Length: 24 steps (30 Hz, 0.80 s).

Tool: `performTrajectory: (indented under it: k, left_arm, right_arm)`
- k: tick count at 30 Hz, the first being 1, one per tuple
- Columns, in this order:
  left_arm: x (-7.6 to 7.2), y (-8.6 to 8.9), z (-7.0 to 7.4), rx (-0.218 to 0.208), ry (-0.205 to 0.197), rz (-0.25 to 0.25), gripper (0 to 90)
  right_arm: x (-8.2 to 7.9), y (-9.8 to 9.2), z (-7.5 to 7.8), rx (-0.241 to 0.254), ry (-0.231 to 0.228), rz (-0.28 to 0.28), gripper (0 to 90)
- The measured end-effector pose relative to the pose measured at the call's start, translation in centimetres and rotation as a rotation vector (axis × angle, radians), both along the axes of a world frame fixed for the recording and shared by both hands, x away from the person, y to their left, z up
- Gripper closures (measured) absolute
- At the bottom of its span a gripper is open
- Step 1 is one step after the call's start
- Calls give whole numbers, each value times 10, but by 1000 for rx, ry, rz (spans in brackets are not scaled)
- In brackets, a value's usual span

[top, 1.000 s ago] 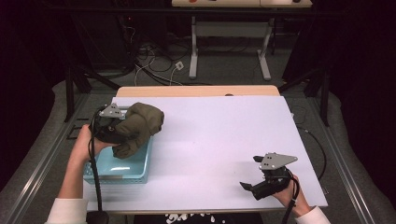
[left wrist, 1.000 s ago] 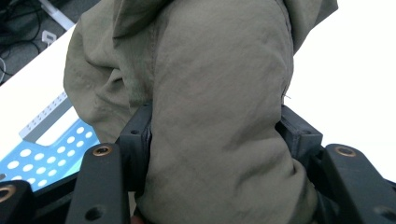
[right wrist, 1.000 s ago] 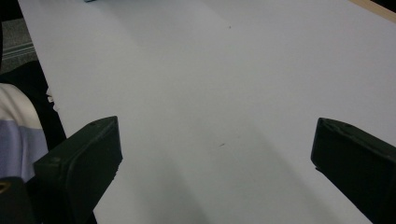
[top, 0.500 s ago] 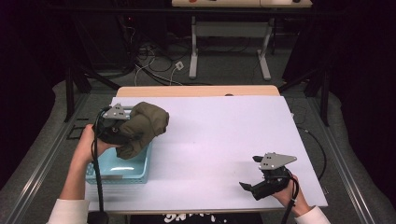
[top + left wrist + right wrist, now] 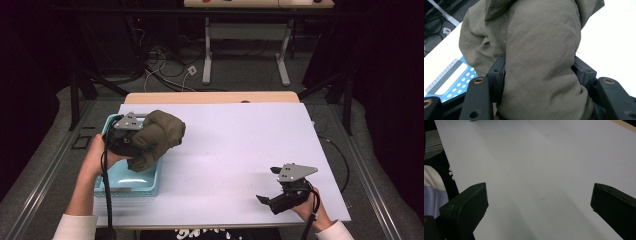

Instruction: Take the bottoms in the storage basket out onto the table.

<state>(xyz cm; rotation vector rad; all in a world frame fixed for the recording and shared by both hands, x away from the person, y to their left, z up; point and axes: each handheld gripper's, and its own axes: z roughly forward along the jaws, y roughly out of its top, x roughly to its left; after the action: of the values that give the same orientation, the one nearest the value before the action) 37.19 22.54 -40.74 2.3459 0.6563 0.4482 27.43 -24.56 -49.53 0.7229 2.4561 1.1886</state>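
Observation:
An olive-green bundled garment (image 5: 159, 134) hangs just above the right part of a light blue basket (image 5: 125, 183) at the table's left side. My left gripper (image 5: 136, 146) is shut on the garment, and the cloth covers its fingertips. In the left gripper view the fabric (image 5: 541, 37) bulges out between both jaws of the gripper (image 5: 539, 75), with the basket's dotted blue wall (image 5: 464, 78) below at the left. My right gripper (image 5: 268, 185) rests near the front right of the table, open, with nothing between its jaws (image 5: 539, 200).
A white sheet (image 5: 240, 145) covers the table, with a wooden strip (image 5: 210, 97) bare along the far edge. Cables and table legs lie on the floor beyond. The person's white sleeve (image 5: 431, 192) shows at the left of the right gripper view.
The left gripper and the garment have shifted slightly to the right over the basket. The right gripper has stayed in place.

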Motion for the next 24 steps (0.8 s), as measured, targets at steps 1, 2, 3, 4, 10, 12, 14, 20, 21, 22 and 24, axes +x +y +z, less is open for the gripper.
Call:
performTrajectory:
  k: [1, 2, 3, 4, 10, 12, 14, 20, 21, 22, 24]
  left_arm:
    - [0, 0, 0, 1, -2, -2, 417]
    - [0, -1, 0, -2, -3, -2, 417]
    - [0, -1, 0, -1, -3, -4, 416]
    - [0, -1, 0, -2, -4, -7, 416]
    - [0, -5, 0, -5, -4, -14, 416]
    - [0, -6, 0, -8, -5, -17, 416]
    - [0, -8, 0, -6, -5, -20, 415]
    - [-1, -11, 0, -12, -10, -30, 416]
    - [-1, -11, 0, -11, -10, -34, 416]
    - [-1, -12, 0, -13, -11, -33, 416]
    - [-1, -13, 0, -12, -11, -33, 416]
  right_arm:
    - [0, 0, 0, 0, -1, -1, 11]
    - [0, 0, 0, -1, -3, -1, 11]
    - [0, 0, 0, -1, -3, -1, 11]
    - [0, 0, 0, -1, -4, -1, 11]
    - [1, 1, 0, -3, 0, -1, 12]
    - [1, 1, 0, -4, -1, -2, 12]
    - [1, 0, 0, -3, -3, -3, 12]
    - [1, 1, 0, -7, -1, -2, 13]
    - [1, 1, 0, -5, 1, -2, 13]
    - [1, 1, 0, -7, 2, -2, 12]
    - [1, 1, 0, -5, 3, -2, 13]
